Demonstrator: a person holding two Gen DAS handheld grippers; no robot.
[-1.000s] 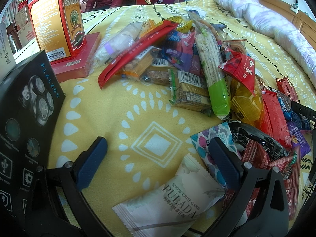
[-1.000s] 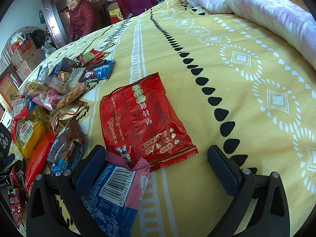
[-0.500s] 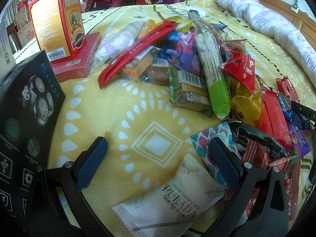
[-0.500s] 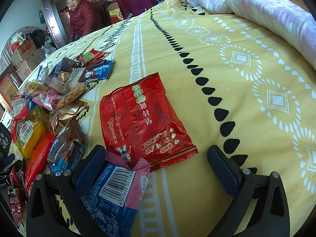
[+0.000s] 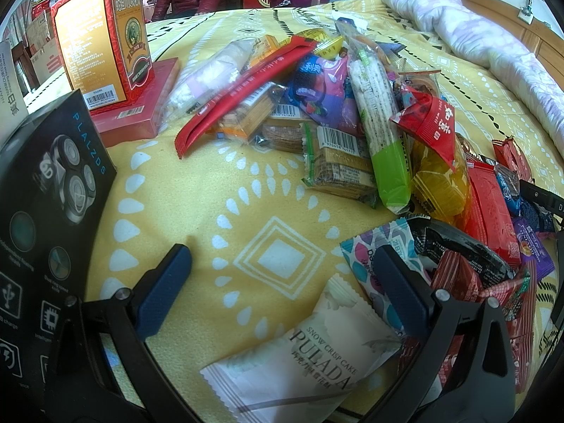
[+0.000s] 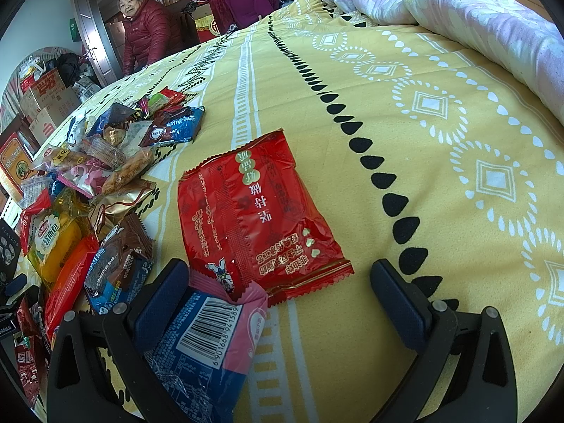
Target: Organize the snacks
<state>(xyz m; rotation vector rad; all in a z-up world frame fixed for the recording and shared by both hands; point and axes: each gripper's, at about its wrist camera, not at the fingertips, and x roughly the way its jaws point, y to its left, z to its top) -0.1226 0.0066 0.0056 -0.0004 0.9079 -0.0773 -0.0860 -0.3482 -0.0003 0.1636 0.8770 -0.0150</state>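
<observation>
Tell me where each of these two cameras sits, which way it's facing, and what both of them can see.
Left wrist: rides on the left tool, looking forward over the yellow bedspread at the snack pile and white Pulada packet; its two open blue fingers show.
Right wrist: rides on the right tool, looking along the bed at the red packet and lilac quilt; open fingers show.
Shared: bedspread, quilt, the yellow bread bag and the seated person in a red jacket.

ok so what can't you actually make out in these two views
- Left wrist view: the white PULADA packet has its near end hidden by the gripper frame.
- Right wrist view: the blue and pink packet is partly covered by the left jaw.
- Left wrist view: the black shaver box is cut off by the edge.
</observation>
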